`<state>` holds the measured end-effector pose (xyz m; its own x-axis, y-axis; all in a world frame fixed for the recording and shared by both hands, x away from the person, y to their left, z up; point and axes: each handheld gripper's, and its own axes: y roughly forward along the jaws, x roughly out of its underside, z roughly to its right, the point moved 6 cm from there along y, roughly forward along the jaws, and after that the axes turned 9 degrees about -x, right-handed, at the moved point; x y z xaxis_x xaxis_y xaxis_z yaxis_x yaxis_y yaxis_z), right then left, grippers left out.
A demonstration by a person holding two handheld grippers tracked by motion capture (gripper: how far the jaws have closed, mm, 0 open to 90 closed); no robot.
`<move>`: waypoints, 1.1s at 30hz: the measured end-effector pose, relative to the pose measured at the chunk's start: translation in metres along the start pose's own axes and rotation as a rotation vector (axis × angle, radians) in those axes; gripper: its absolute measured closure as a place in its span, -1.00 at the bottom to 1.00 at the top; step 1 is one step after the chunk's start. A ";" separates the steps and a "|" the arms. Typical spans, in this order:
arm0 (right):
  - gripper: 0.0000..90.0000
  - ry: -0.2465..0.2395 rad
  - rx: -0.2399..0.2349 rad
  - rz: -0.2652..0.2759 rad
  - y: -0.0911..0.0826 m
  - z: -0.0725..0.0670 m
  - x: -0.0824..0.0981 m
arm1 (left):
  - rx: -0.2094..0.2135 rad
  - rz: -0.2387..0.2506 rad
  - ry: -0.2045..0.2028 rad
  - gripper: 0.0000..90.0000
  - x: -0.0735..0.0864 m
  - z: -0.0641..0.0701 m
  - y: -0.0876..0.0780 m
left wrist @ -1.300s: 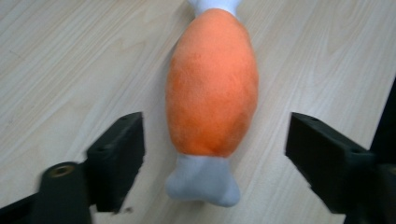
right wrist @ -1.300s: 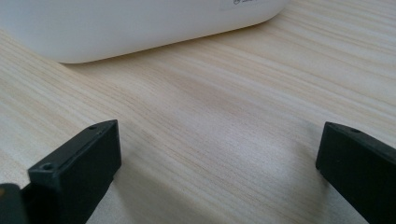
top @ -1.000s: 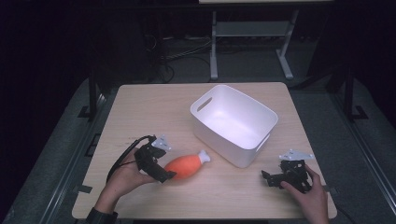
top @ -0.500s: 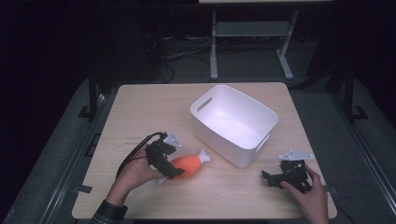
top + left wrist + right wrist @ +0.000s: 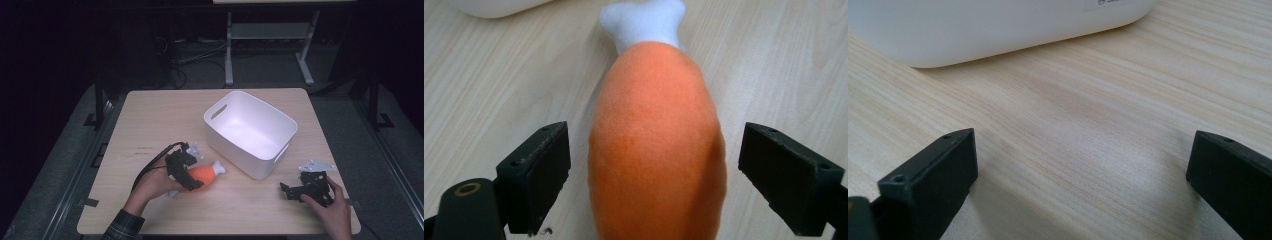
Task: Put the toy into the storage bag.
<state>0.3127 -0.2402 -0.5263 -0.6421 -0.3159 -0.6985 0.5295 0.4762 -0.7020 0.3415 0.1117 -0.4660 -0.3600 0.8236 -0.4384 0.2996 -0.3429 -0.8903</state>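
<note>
A lab: lone wooden table (image 5: 150, 125), dark surroundings, floor cables (image 5: 200, 60).

Fuzzy cloth toy (image 5: 656, 150) (matt wood table (image 5: 150, 120)).

On the table (image 5: 150, 125), a bin (image 5: 250, 132) stands right of centre, with a plush toy (image 5: 202, 173) lying just in front of its near-left corner, apart from it. The left gripper (image 5: 192, 182) sits over the toy's near end, a jaw on either side of the toy with gaps between; the toy's far tip points toward the bin. The right gripper (image 5: 292, 191) rests on the table near the front-right edge, before the bin's near-right corner, its jaws wide apart over bare tabletop.
</note>
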 end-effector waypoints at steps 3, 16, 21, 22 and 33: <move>-1.00 0.000 0.000 0.000 0.000 0.000 0.000 | 0.004 -0.028 0.020 -0.72 0.000 0.000 0.007; -1.00 0.000 0.000 0.000 0.000 0.000 0.000 | 0.020 -0.056 0.032 -0.72 0.000 0.005 0.021; -1.00 0.000 0.000 0.001 0.000 0.000 0.000 | 0.015 -0.083 0.037 -0.72 0.002 0.007 0.028; -1.00 0.000 0.000 0.000 0.000 0.000 0.000 | 0.014 -0.085 0.041 -0.72 0.003 0.006 0.029; -1.00 0.000 0.000 0.000 0.000 0.000 0.000 | 0.016 -0.101 0.037 -0.71 0.006 0.003 0.032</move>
<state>0.3126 -0.2402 -0.5263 -0.6422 -0.3158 -0.6984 0.5295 0.4760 -0.7022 0.3464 0.1044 -0.4977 -0.3542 0.8705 -0.3417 0.2492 -0.2644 -0.9317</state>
